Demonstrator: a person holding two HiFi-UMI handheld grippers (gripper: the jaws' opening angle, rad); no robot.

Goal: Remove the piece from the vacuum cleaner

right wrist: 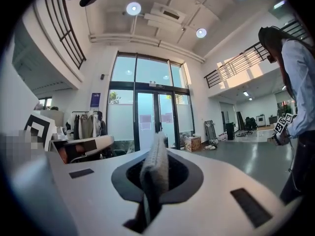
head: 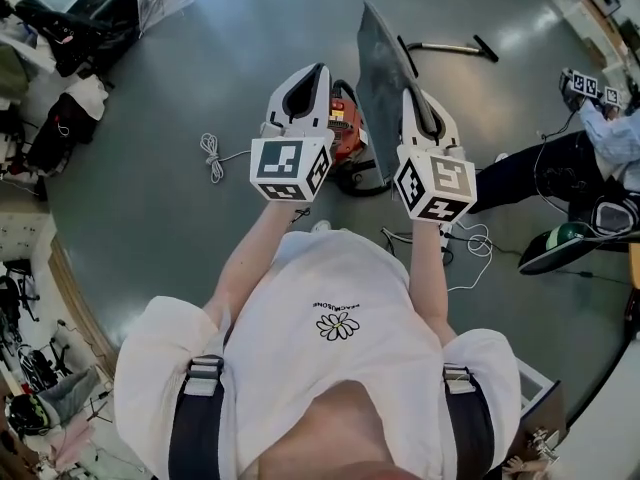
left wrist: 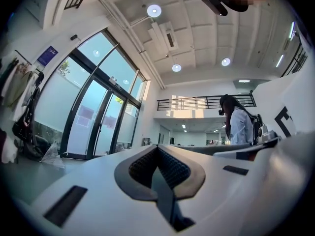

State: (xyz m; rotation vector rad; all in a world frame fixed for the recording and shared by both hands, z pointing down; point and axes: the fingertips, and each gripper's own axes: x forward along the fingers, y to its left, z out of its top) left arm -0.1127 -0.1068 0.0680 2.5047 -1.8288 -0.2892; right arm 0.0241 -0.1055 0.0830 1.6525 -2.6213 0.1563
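Observation:
My right gripper [head: 413,98] is shut on a flat grey piece [head: 383,78] and holds it edge-up, well above the floor. In the right gripper view the piece's fuzzy grey edge [right wrist: 155,167] sticks up out of the gripper [right wrist: 156,142] between the closed jaws. On the floor below and between both grippers lies the red vacuum cleaner [head: 346,134], partly hidden by them. My left gripper [head: 316,73] is raised beside the right one. In its own view the left gripper [left wrist: 158,150] has its jaws together with nothing in them.
A white cable [head: 212,156] lies coiled on the grey floor to the left. More cable [head: 470,243] and a vacuum wand [head: 452,47] lie to the right. Another person [head: 560,173] is at the right edge. Clutter lines the left wall [head: 60,98].

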